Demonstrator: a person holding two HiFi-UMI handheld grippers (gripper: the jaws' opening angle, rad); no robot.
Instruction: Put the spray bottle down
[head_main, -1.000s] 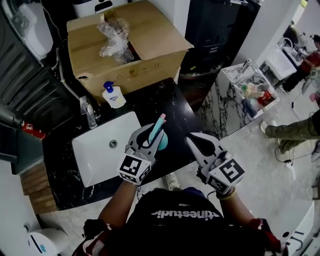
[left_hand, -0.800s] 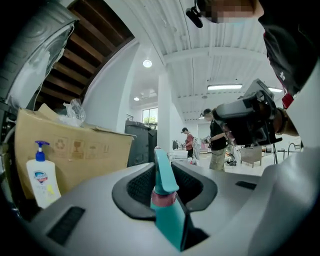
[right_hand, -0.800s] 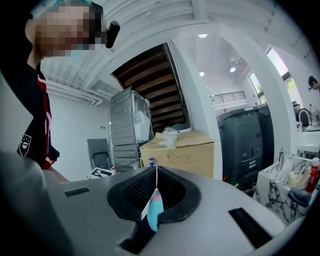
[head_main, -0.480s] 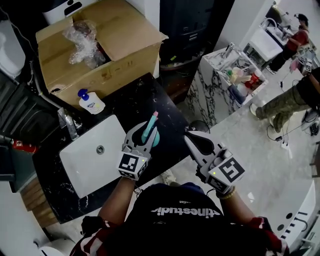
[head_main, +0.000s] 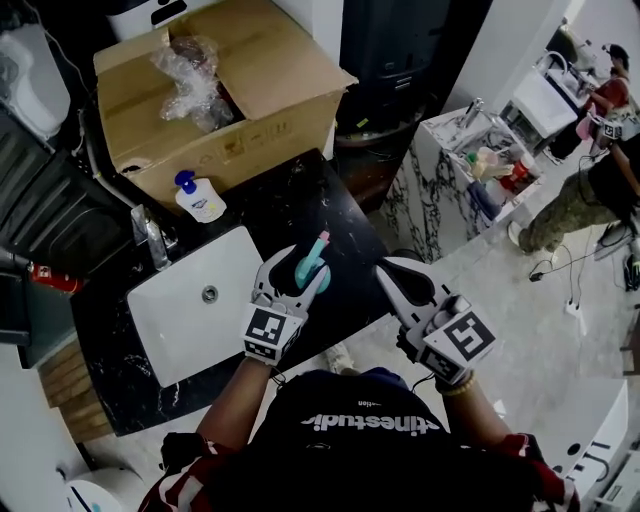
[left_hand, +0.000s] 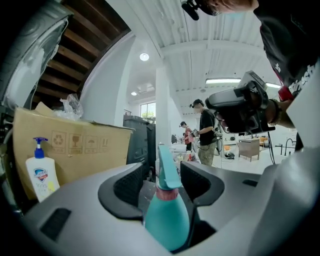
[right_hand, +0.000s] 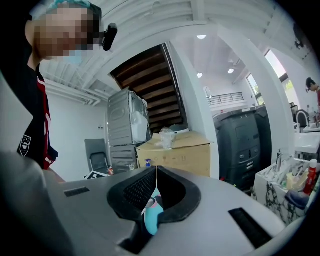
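Bottle (left_hand: 166, 217): upright between the jaws of the left gripper (left_hand: 162, 175), long axis vertical, apparently resting on the counter (head_main: 300, 205). Left jaws: opening, clear of the neck on both sides. Right gripper (right_hand: 156, 172): jaws closed, empty, bottle beyond them.

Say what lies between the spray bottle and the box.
Nothing: in the head view only bare black counter runs from the spray bottle to the box.
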